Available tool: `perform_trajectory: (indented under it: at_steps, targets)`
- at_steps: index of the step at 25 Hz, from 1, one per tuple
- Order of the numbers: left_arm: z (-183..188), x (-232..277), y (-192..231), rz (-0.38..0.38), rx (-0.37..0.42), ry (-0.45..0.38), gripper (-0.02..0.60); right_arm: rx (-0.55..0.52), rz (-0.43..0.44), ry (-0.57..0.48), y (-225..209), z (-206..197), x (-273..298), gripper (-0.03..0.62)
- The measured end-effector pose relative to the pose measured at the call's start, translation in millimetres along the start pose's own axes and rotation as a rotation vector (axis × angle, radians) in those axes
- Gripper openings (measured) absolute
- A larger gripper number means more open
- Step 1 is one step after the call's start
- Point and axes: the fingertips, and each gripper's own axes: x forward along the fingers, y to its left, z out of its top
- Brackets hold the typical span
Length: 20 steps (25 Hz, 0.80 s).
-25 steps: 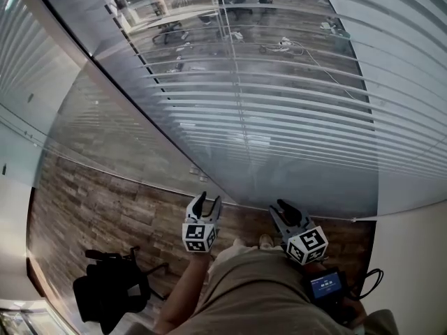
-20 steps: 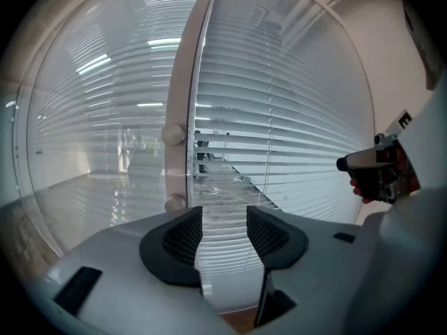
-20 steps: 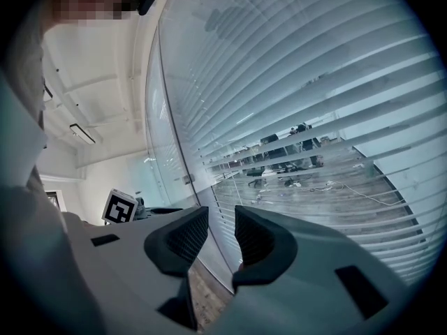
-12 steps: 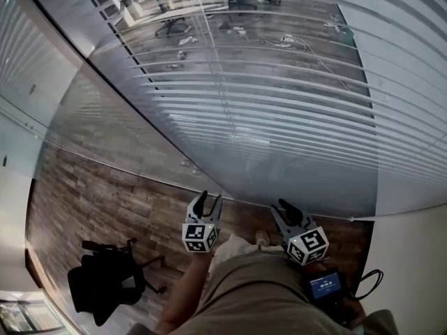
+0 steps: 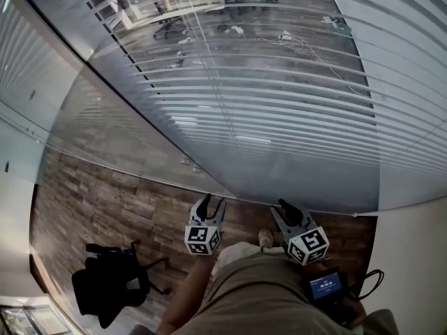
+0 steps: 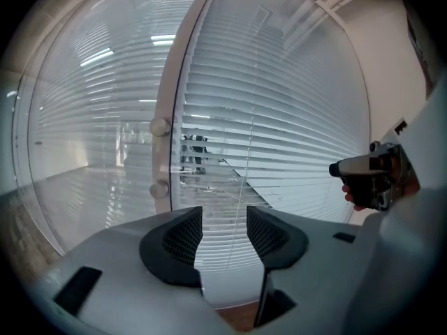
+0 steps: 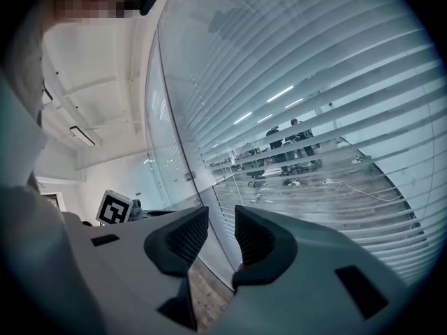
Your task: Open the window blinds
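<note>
Left hand-held gripper [image 5: 211, 202] has edged rightward, jaws apart, facing the blinds [image 5: 279, 103].

The blinds [image 5: 279, 117] run off the head view's top and right edges; the figures [image 6: 193, 149] behind them are too small to tell; the small screen [image 5: 326, 285] shows unreadable print.

Grippers: two. left gripper [image 5: 210, 204] bottom centre-left, right gripper [image 5: 288, 210] bottom centre-right.
Marker cubes [image 5: 203, 239]: two, one per gripper.
Blind panels [image 5: 279, 117]: two, large one centre, second upper left.
Round knobs [image 6: 160, 126] on window frame [image 6: 174, 103]: two, left of centre in left gripper view.
Black office chair [image 5: 108, 285]: one, lower left.
Small screen [image 5: 326, 285]: one, lower right.
</note>
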Motion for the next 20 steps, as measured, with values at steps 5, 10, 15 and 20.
perform_trajectory:
  at_steps: [5, 10, 15, 20]
  targets:
    - [-5, -6, -8, -0.033, 0.008, -0.007, 0.212, 0.004, -0.029, -0.016, 2, -6, -9, 0.124]
    - [-7, -18, -23, -0.080, 0.004, -0.015, 0.212, 0.008, -0.036, -0.010, 21, -15, -14, 0.124]
    - [-10, -48, -20, -0.108, 0.004, -0.005, 0.212, 0.014, -0.050, -0.002, 55, -18, -17, 0.124]
    - [-44, -109, -19, -0.137, 0.013, 0.002, 0.212, 0.007, -0.057, -0.003, 115, -48, -43, 0.124]
